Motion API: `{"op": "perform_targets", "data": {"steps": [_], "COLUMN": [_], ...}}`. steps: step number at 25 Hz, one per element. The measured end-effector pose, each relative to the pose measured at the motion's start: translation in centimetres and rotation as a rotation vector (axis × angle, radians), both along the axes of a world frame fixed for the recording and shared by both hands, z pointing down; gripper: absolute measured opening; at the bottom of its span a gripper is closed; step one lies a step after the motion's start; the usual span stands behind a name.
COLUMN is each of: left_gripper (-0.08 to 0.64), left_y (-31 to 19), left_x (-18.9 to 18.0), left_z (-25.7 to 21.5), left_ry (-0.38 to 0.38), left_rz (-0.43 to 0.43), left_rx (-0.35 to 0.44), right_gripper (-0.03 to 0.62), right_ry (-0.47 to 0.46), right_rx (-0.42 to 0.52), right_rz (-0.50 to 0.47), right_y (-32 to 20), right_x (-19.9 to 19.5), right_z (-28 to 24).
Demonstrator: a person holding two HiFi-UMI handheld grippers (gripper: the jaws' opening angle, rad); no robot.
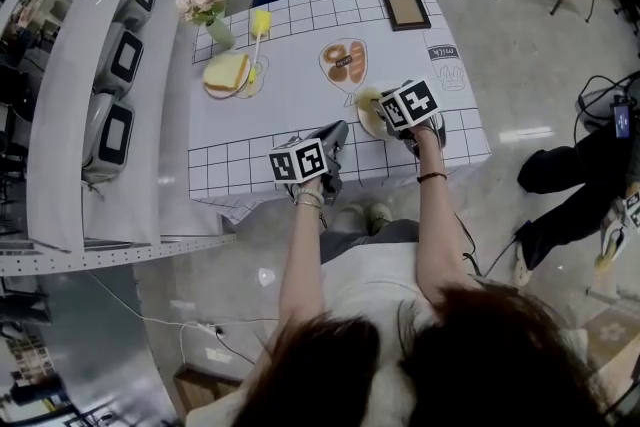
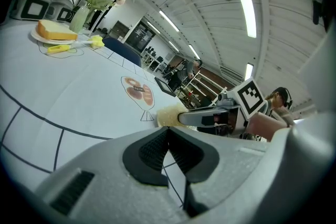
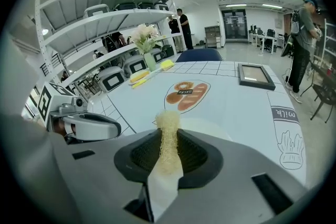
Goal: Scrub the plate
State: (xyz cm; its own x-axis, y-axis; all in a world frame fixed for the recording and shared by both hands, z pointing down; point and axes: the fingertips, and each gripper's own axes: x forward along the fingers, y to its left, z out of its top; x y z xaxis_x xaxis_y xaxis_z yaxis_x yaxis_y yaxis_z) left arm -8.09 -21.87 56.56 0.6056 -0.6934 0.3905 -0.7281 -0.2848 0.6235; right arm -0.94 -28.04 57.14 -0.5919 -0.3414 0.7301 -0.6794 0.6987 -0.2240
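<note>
A: Right gripper (image 3: 168, 134) is clamped hard on the loofah scrubber (image 3: 168, 122). The fibrous tip pokes out past the jaws, and the plate (image 3: 212, 127) lies just beyond it on the table (image 1: 300, 100), on the person's side.

B: And the left gripper (image 2: 168, 134)? Its pads are pressed together with nothing between them, and it hangs off to the plate's left, apart from it.

A: So that's 1 tool loaded and 1 idle. I can't tell whether the tip is touching the plate yet.

B: My read is that the scrub wants that tip laid down flat and swept in small circles, rim to centre. The plate looks light and the cloth looks smooth, so it may skate.

A: Then the left gripper should open and pin the near rim first.

B: Agreed, and go easy on the pressure. That pad looks soft, and I'd expect it to fold if it's jammed down
</note>
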Motion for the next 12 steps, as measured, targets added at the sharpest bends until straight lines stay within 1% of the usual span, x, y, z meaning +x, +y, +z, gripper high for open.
{"op": "perform_targets", "data": {"steps": [5, 9, 12], "left_gripper": [0.011, 0.011, 0.011], "left_y": [0.02, -0.13, -0.29], "left_x": [0.18, 0.29, 0.22], "left_z": [0.04, -0.22, -0.38], "left_ry": [0.000, 0.008, -0.005], "left_rz": [0.004, 0.002, -0.006], "left_rx": [-0.001, 0.009, 0.022], "right_gripper": [0.080, 0.080, 0.080], "right_ry": [0.003, -0.001, -0.011], "right_rx": [0.021, 0.018, 0.038], "right_rz": [0.025, 0.039, 0.032], "right_y": [-0.40, -0.47, -0.35], "right_x": [0.25, 0.35, 0.29], "right_z": [-0.06, -0.09, -0.20]}}
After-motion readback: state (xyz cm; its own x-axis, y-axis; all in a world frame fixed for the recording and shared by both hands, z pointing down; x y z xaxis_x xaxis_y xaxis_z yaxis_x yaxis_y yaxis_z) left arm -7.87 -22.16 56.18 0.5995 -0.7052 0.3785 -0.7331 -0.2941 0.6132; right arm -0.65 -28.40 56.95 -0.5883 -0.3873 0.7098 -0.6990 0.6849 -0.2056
